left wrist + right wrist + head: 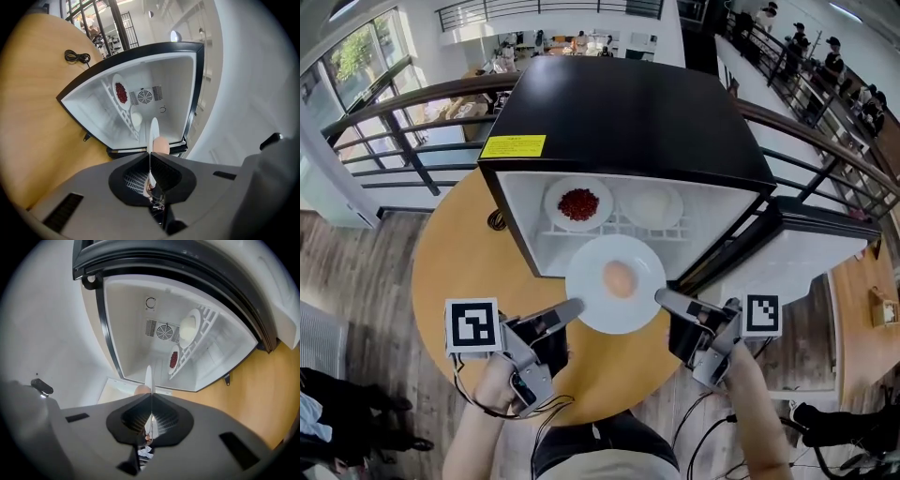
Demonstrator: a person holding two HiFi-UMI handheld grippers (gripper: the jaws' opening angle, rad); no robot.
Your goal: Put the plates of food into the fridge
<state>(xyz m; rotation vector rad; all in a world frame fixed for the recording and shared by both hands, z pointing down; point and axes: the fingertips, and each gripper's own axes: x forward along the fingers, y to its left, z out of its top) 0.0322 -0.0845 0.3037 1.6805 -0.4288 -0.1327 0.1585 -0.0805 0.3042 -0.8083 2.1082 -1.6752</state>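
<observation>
- A white plate (589, 292) carrying one round, peach-coloured piece of food (619, 278) is held level just in front of the fridge (628, 112), at the mouth of its open compartment.
- The plate's left rim is clamped between the jaws of the left gripper (572, 307); in the left gripper view the rim is seen edge-on, pinched in the left gripper (150, 161).
- The opposite rim is gripped in the same way by the right gripper (661, 298), and the thin plate edge is seen nipped between the closed jaws of the right gripper (151, 401) in its own view.
- Inside the fridge, a wire shelf (619, 228) is occupied by two more plates side by side: a plate of red food (558, 211) on the left and a plate of white food (650, 204) on the right.
- The fridge door (806, 244) is swung open to the fridge's right.
- A yellow label (513, 145) is stuck on the fridge's black top, near its front left corner.
- The fridge is stood on a round wooden table (459, 253), and a coiled black cable (496, 220) is lying on it just left of the fridge.
</observation>
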